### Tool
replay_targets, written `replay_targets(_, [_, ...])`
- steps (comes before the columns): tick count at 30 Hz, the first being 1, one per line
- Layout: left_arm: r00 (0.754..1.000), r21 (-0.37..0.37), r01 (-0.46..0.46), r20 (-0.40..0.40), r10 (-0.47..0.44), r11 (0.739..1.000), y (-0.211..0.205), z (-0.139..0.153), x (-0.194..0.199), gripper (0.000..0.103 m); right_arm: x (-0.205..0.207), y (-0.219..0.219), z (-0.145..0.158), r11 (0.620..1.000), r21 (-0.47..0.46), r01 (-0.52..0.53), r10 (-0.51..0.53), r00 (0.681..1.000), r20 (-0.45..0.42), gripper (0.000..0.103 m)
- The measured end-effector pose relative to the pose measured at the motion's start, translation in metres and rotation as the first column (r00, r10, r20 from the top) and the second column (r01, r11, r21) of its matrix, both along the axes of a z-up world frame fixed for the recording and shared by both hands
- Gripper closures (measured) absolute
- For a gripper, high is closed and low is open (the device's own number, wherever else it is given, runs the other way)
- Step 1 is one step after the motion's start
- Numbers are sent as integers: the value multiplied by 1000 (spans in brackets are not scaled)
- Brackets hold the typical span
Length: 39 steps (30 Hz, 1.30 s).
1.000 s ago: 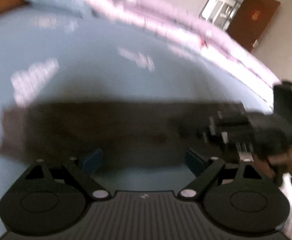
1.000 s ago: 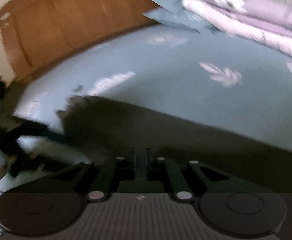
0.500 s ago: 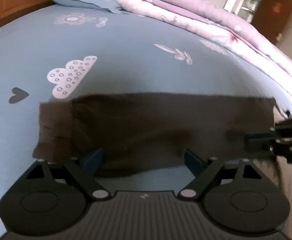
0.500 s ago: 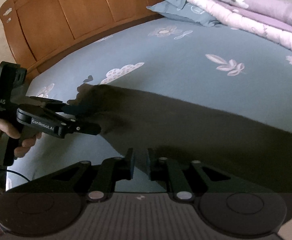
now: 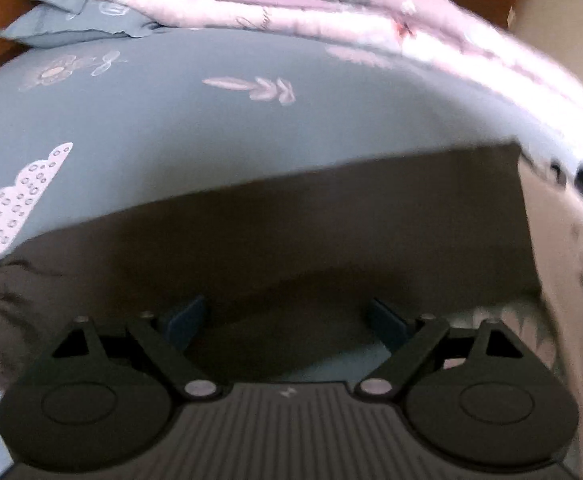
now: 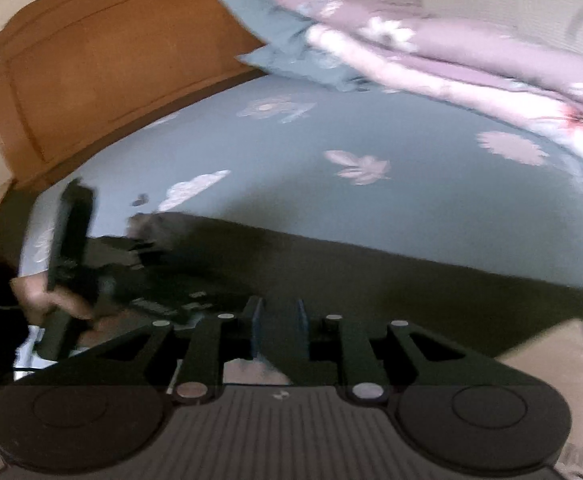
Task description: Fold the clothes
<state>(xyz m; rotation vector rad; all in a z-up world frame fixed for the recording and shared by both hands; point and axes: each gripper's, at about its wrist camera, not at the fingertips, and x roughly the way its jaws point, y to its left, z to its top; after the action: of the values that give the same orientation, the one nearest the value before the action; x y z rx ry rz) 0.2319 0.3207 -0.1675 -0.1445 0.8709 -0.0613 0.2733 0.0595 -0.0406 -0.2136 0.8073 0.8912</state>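
dark garment (image 5: 291, 232) lies as a long band on the bed (image 5: 171, 128), mid-fold by the look; left gripper (image 5: 287, 316) gapes empty at 6 o'clock, right gripper (image 6: 277, 328) narrowly parted, grasp unclear.

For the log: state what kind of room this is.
Most likely a bedroom: a bed with a blue patterned sheet, a wooden headboard, and a pillow beside a folded quilt.

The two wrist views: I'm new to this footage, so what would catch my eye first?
A long dark brown garment lies stretched across the blue patterned bedsheet, filling the foreground of both views. Behind it, a pink floral quilt is piled along the far side, beside a wooden headboard. The left tool hangs open over the garment's near edge.
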Motion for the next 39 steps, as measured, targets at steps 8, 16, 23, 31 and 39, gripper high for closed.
replay_targets(8, [999, 7, 28, 32, -28, 1000, -26, 33, -6, 14, -9, -66, 29, 991, 22, 132, -133, 991, 27, 78])
replay_targets(16, [999, 4, 26, -30, -26, 1000, -58, 1, 12, 10, -25, -124, 54, 969, 7, 247, -247, 967, 56, 72])
replay_targets(23, [992, 58, 3, -129, 5, 998, -70, 16, -10, 11, -42, -190, 62, 914, 12, 407, -407, 913, 42, 71])
replay_targets(31, [987, -2, 141, -80, -141, 990, -160, 96, -52, 10, -95, -272, 86, 813, 33, 582, -583, 812, 36, 65])
replay_targets(39, [918, -64, 378, -100, -383, 923, -305, 112, -130, 10, -156, -349, 98, 746, 96, 659, -656, 752, -63, 64])
